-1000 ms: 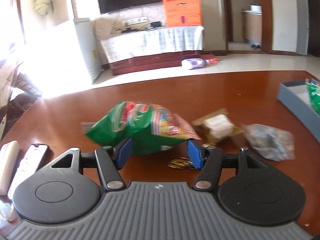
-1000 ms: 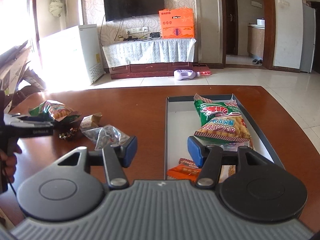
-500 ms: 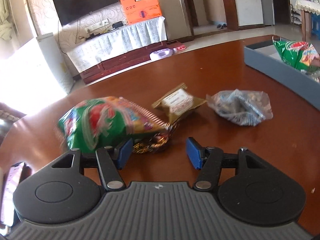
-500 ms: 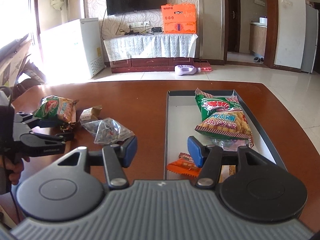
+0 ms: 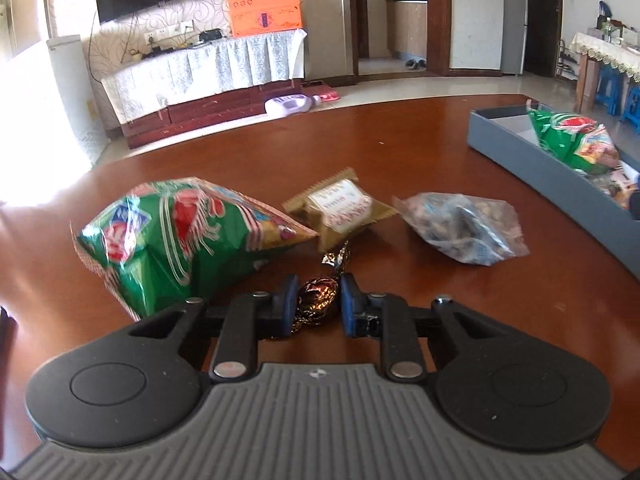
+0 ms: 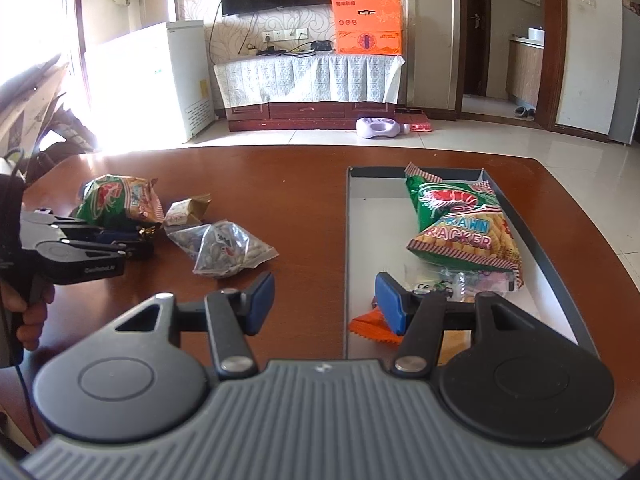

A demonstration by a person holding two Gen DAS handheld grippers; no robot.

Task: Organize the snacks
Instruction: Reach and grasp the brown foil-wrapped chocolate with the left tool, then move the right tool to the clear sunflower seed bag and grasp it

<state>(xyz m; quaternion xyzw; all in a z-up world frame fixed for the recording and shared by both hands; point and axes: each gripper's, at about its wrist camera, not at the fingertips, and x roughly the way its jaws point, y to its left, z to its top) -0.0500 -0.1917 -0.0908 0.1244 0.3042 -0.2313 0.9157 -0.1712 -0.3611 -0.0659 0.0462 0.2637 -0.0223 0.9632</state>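
Blown-out window glare left, fisheye-bent edges.

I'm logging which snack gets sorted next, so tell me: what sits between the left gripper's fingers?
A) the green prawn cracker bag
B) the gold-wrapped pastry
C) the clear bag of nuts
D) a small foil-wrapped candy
D: in the left wrist view the left gripper is closing its blue fingers around the foil-wrapped candy, with the other snacks lying beyond it.

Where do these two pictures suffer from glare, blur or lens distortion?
Left wrist view: window glare whitens the table at far left; the green snack bag is slightly blurred. Right wrist view: sunlight washes out the white freezer; the fisheye bends the grey tray.
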